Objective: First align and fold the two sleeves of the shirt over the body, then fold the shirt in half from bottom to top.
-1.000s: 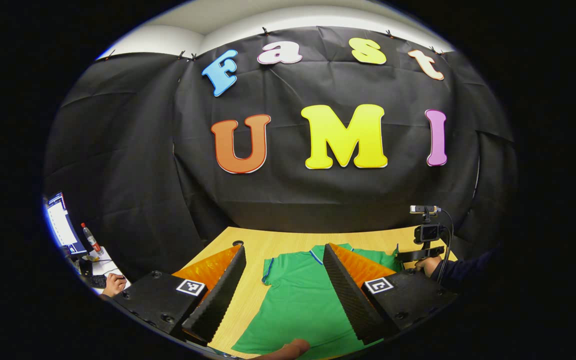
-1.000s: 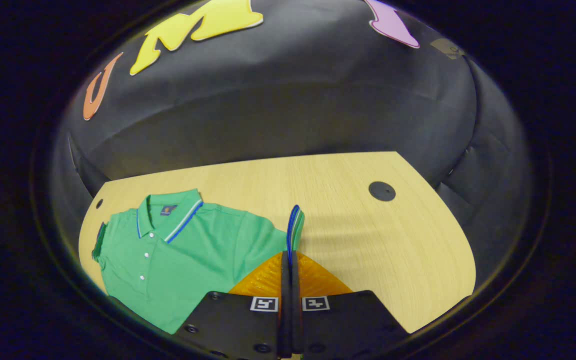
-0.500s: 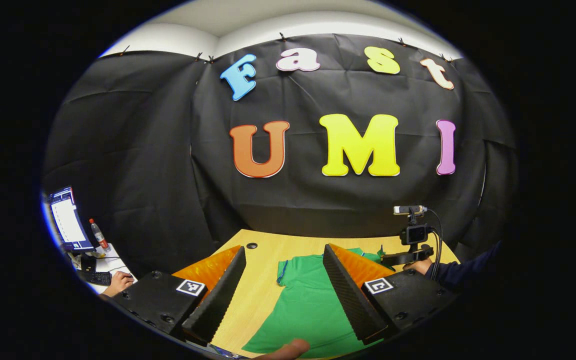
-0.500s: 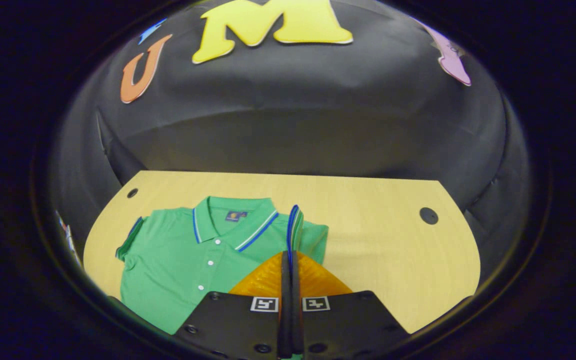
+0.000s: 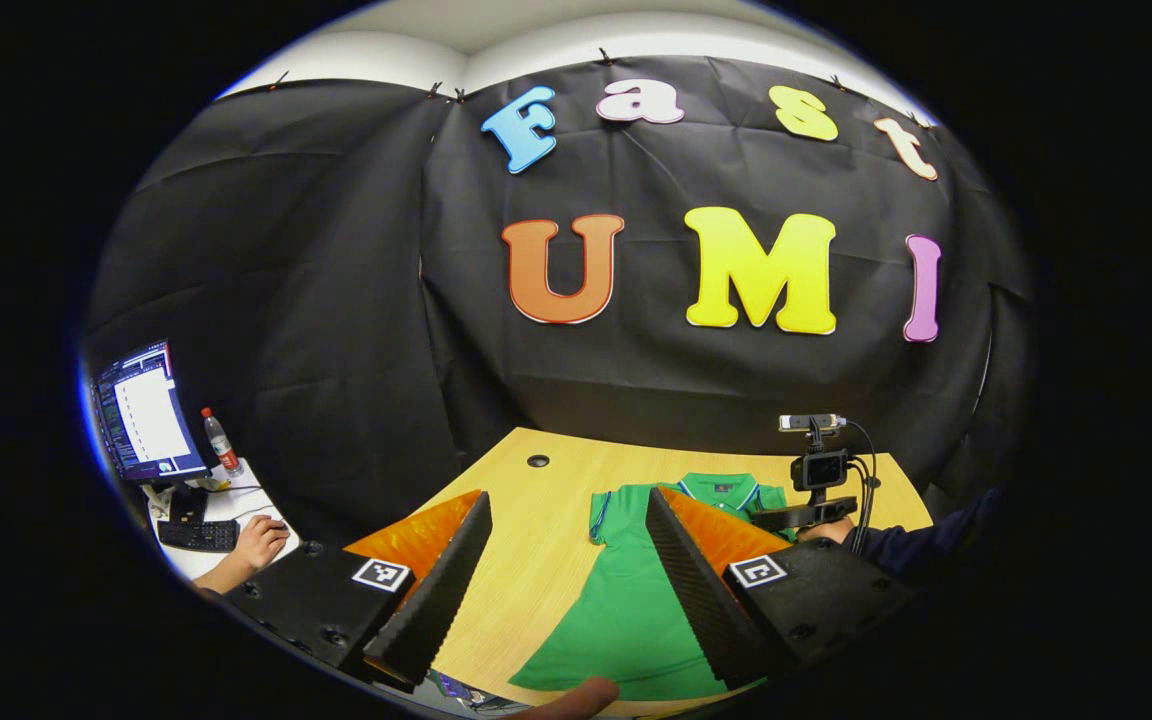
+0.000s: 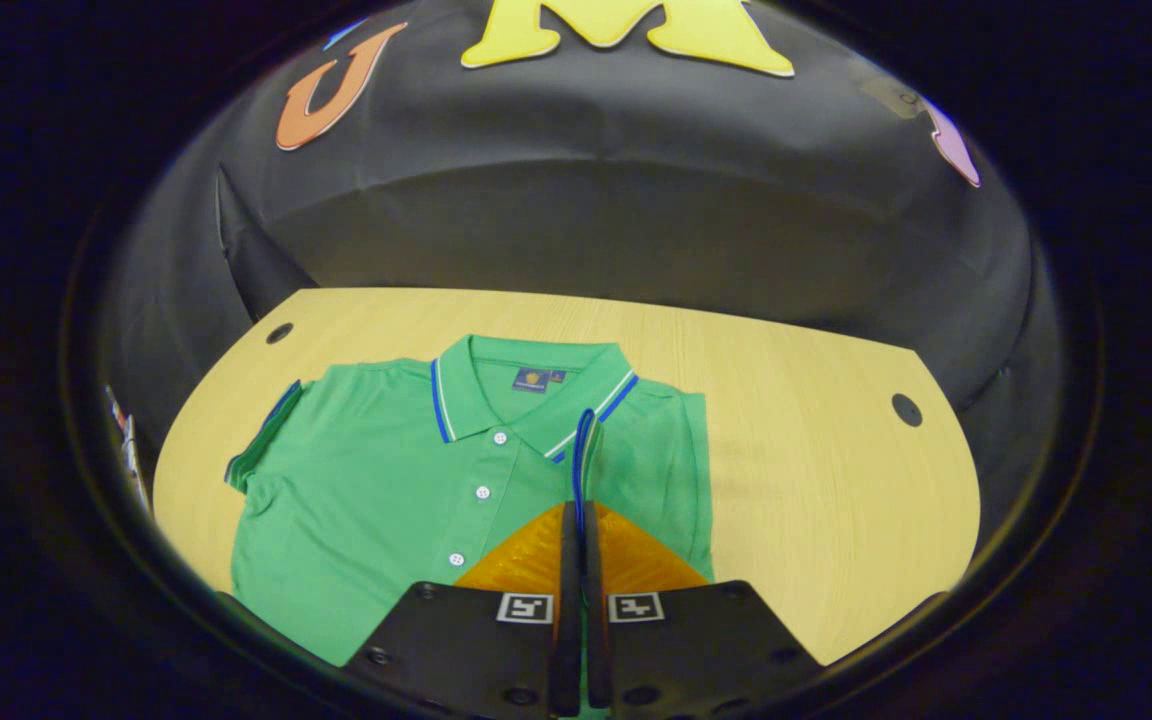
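Note:
A green polo shirt (image 6: 386, 500) with blue and white trim lies face up on the wooden table (image 6: 816, 480). My right gripper (image 6: 579, 515) is shut on the cuff of the shirt's right-hand sleeve (image 6: 584, 445), held upright over the chest near the collar, with that side of the shirt folded inward. The other sleeve (image 6: 261, 440) lies flat at the left. In the left gripper view the shirt (image 5: 636, 610) lies between my left gripper's open fingers (image 5: 561, 560), which hold nothing. The right gripper's body (image 5: 816, 470) and a sleeved hand show beyond it.
Round cable holes (image 6: 905, 409) sit in the table's far corners. Off the table to the left, a person's hand (image 5: 256, 540) rests by a keyboard, with a monitor (image 5: 146, 410) and a bottle (image 5: 219, 440) nearby. A fingertip (image 5: 576, 695) shows at the bottom edge.
My right gripper has carried the sleeve cuff from the shirt's outer side inward over the chest. The left gripper view has swung so the shirt sits further right.

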A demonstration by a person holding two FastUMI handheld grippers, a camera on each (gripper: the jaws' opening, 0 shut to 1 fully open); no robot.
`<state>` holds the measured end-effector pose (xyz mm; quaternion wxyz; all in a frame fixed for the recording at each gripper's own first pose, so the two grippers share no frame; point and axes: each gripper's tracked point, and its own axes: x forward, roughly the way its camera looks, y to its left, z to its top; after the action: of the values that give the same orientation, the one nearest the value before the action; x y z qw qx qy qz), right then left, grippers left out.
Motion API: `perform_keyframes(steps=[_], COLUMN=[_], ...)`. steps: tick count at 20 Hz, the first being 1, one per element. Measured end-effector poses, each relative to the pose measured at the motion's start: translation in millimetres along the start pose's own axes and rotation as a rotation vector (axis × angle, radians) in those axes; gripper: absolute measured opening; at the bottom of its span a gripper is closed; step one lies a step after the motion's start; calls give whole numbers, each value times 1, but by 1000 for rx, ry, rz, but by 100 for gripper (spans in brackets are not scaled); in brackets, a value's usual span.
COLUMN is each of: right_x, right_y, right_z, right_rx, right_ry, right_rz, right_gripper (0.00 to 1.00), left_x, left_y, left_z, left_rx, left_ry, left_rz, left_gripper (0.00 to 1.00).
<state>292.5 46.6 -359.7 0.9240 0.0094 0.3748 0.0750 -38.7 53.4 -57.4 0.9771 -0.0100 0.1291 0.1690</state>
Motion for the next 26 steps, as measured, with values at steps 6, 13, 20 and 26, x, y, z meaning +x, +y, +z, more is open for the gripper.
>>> perform_keyframes(steps=[6,13,20,26], right_x=[-40,-144,-287,-373], right_y=[-12,-33,-57,-66], right_z=[8,38,54,24], right_rx=[40,42,67,44], right_ry=[-33,-185,-361,-401], right_rz=[-44,-83,-167,-248], right_gripper=[58,94,98,98], left_x=[15,73,158,238], left_y=[-2,7,-19,-44], left_z=[-6,-13,-44,-102], left_rx=[19,-2,-38,-41], left_ry=[17,27,91,211], left_rz=[-62,-119,-222,-260], left_gripper=[100,100,100,100])
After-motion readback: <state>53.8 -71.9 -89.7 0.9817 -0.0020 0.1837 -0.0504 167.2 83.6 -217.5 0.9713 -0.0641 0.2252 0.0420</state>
